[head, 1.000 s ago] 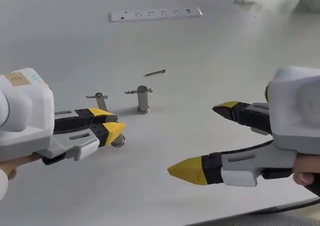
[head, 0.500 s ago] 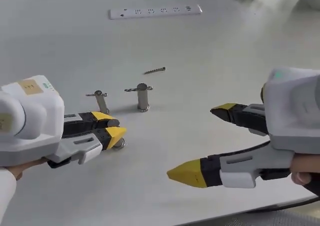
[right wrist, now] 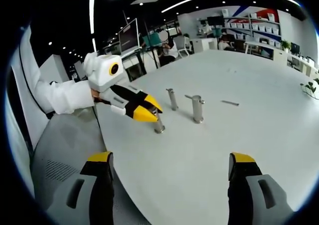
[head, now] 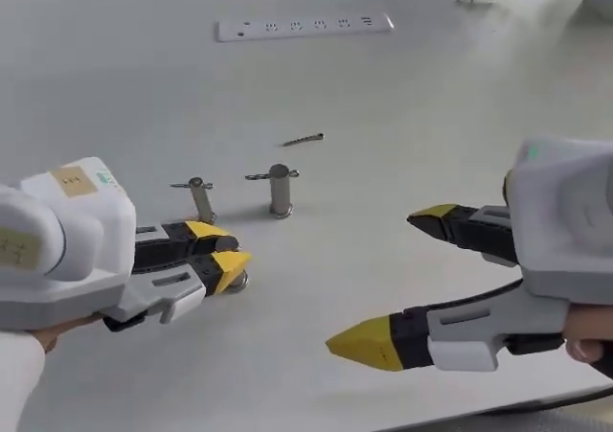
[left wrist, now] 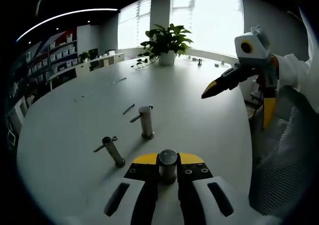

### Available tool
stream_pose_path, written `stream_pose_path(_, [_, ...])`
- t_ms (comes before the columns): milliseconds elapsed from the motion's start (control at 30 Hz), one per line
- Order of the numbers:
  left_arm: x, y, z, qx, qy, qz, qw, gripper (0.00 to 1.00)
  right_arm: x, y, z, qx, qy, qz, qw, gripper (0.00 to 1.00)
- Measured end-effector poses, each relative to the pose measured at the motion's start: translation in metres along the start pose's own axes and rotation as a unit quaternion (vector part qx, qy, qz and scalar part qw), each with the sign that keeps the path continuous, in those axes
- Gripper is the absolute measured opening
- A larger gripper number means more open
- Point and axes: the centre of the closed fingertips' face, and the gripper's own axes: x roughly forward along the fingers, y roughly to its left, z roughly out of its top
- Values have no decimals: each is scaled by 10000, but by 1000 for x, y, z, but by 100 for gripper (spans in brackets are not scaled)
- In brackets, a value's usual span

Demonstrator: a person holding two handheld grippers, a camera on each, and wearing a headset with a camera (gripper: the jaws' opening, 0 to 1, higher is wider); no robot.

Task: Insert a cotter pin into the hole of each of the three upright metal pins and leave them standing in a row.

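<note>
Left gripper is edging rightward, fingers clamping the unpinned metal pin upright on the near-left tabletop for the third insertion, while the right gripper, fingers wide, is probably needing to fetch the far cotter pin.

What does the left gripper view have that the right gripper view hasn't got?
Extra in the left gripper view: the bright windows, the right gripper seen from outside with its jaws apart, and the round top of the held pin up close. Extra in the right gripper view: the left gripper seen from outside, the white sleeve behind it and a monitor. Both share the held pin, the nearer standing pin, the farther standing pin, the loose cotter pin and the white table.
</note>
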Motion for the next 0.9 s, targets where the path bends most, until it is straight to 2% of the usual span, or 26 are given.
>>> stream_pose_path(67, [-1, -3, -1, 169, -24, -42, 9998, 11, 1, 0, 1, 47, -13, 13, 10000, 94])
stream_pose_path(133, [-2, -5, -1, 94, -63, -65, 9999, 11, 1, 0, 2, 57, -46, 19, 10000, 94])
stream_pose_path(400, [-1, -7, -1, 142, -83, -118, 9998, 12, -1, -5, 4, 63, -42, 25, 10000, 94])
stream_pose_path(433, [1, -7, -4, 25, -39, -122, 9999, 13, 0, -5, 5, 151, -68, 71, 9998, 94])
stream_pose_path(567, [3, -6, -9, 37, 52, -150, 9999, 28, -1, -7, 11, 193, -139, 101, 9997, 93])
stream_pose_path(633, [1, -8, -6, -127, -43, -265, 9996, 35, -1, -9, 13, 167, -122, 97, 9997, 93])
stream_pose_path(733, [-2, -13, -4, -413, -89, -477, 9980, 40, -1, -10, 15, 146, -114, 105, 9998, 93])
stream_pose_path(767, [-4, -17, -2, -543, -150, -627, 9964, 44, 0, -10, 15, 145, -101, 117, 9998, 93])
stream_pose_path(900, [-11, -23, 4, -662, -240, -818, 9942, 73, 1, -10, 17, 167, -118, 158, 9997, 93])
